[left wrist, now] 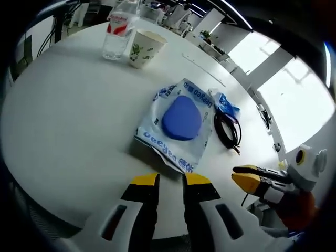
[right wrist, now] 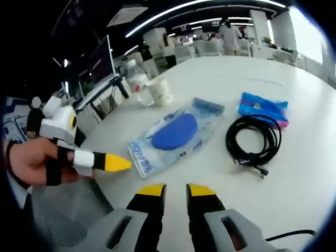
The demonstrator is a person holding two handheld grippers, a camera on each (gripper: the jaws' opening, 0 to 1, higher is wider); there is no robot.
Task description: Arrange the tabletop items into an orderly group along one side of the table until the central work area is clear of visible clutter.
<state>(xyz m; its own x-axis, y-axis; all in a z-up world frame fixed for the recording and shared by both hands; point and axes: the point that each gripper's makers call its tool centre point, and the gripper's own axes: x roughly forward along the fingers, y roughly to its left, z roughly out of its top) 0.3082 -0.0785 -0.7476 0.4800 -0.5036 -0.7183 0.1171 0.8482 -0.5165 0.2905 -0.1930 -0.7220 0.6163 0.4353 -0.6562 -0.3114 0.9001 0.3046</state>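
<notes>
On the white table [left wrist: 68, 121] lies a clear plastic bag holding a blue oval object [left wrist: 181, 121] [right wrist: 176, 132]. Beside it are a coiled black cable [left wrist: 227, 130] [right wrist: 253, 139] and a small blue packet [left wrist: 227, 104] [right wrist: 264, 108]. Farther back, a water bottle [left wrist: 116, 31] [right wrist: 137, 81] and a paper cup [left wrist: 144, 47] [right wrist: 160, 90] stand together. My left gripper [left wrist: 170, 181] [right wrist: 118, 163] hovers just short of the bag's near edge, jaws close together and holding nothing. My right gripper [right wrist: 176, 190] [left wrist: 247, 178] hangs near the table's edge, also shut and holding nothing.
A hand [right wrist: 29, 160] holds the left gripper at the table's edge. A thin dark cord [right wrist: 289, 234] lies on the table at the right gripper view's lower right. Bare tabletop [right wrist: 304, 173] stretches around the items. Office desks and chairs stand beyond.
</notes>
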